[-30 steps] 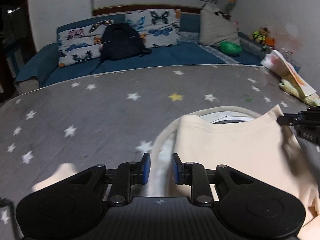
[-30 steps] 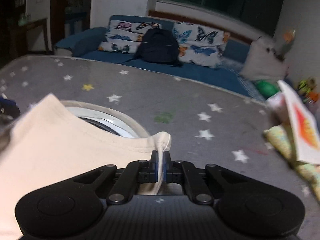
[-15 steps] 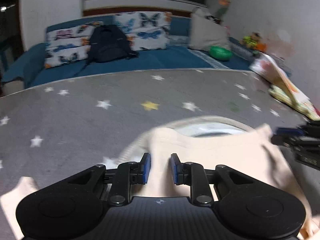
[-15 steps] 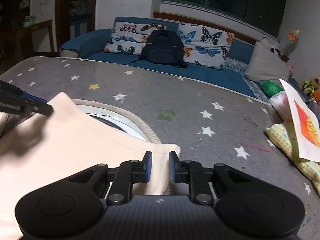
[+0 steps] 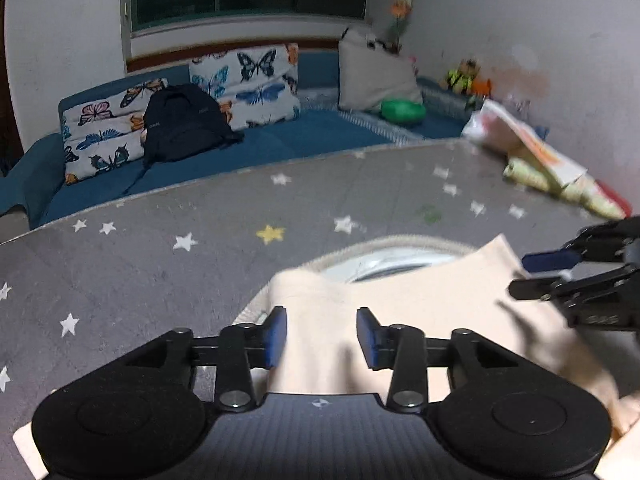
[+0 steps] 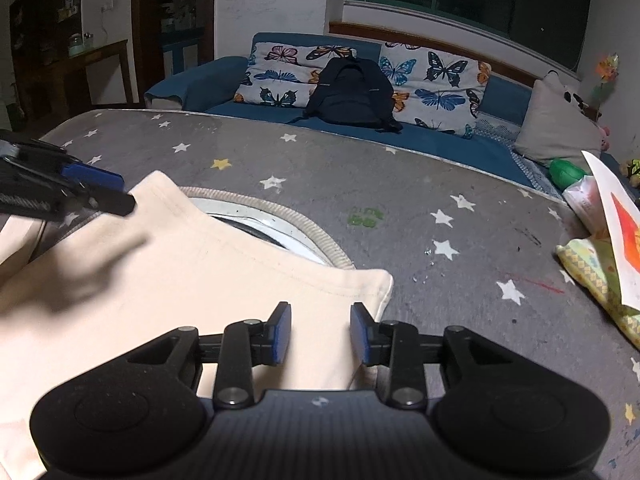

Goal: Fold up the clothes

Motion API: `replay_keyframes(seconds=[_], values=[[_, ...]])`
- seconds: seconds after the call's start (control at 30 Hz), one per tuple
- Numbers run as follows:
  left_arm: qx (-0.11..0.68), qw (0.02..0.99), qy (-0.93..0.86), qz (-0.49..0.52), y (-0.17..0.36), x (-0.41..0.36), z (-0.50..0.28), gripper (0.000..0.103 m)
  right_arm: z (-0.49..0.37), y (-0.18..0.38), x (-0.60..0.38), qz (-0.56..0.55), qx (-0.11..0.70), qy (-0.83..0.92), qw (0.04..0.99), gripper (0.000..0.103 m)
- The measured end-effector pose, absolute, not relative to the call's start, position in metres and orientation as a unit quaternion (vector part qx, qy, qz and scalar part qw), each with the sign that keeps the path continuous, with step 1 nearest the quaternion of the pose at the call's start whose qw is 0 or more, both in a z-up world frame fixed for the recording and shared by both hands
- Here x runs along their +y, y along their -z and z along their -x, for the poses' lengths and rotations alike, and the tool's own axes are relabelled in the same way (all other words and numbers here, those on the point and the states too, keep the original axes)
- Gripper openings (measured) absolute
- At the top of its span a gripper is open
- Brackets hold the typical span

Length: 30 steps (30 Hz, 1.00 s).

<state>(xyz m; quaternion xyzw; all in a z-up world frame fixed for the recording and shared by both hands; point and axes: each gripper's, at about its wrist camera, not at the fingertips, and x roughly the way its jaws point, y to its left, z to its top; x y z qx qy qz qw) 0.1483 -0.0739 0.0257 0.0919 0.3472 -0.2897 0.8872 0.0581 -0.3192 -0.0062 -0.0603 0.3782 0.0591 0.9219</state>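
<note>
A cream T-shirt (image 5: 420,312) (image 6: 168,280) lies flat on the grey star-patterned cover (image 5: 160,264) (image 6: 440,200), its ribbed neckline toward the sofa. In the left wrist view my left gripper (image 5: 321,336) hangs open over the shirt's left shoulder, nothing between its blue pads. My right gripper (image 6: 320,334) is open above the right shoulder corner, the cloth lying loose beneath it. Each gripper shows at the edge of the other's view: the right gripper (image 5: 560,272) at the right, the left gripper (image 6: 96,192) at the left.
A blue sofa (image 6: 280,116) with butterfly cushions and a black backpack (image 5: 184,124) (image 6: 352,92) stands beyond the cover's far edge. Folded patterned cloth and a printed paper (image 5: 552,172) (image 6: 608,248) lie at the right side. A green item (image 5: 402,110) rests on the sofa.
My right gripper was shut on the shirt's shoulder corner a second ago; it let go and opened wide. My left gripper also opened wider. The shirt settled flat.
</note>
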Motion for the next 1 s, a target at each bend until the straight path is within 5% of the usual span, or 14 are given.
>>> replay_keyframes(seconds=[0.23,0.33,0.53,0.7,0.9,1.0], values=[[0.361,0.898,0.238,-0.08,-0.02,-0.059,-0.153,0.04,-0.025,-0.009,-0.325,0.024,0.384,-0.085,0.919,0.033],[0.367,0.902,0.216,-0.074,-0.018,-0.053,-0.155,0.024,0.008,-0.02,-0.323,0.005,0.392,-0.119,0.912,0.033],[0.367,0.907,0.195,-0.069,-0.023,-0.037,-0.141,0.025,0.088,-0.028,-0.288,0.011,0.413,-0.23,0.881,0.041],[0.35,0.897,0.248,-0.108,-0.04,-0.024,-0.079,0.037,0.129,-0.017,-0.258,0.025,0.418,-0.267,0.868,0.041],[0.335,0.857,0.342,-0.19,-0.035,-0.023,0.026,0.047,0.147,-0.003,-0.267,0.002,0.407,-0.201,0.891,0.003],[0.322,0.836,0.381,-0.229,-0.026,-0.025,0.075,0.053,0.163,-0.016,-0.293,-0.044,0.382,-0.157,0.91,0.003]])
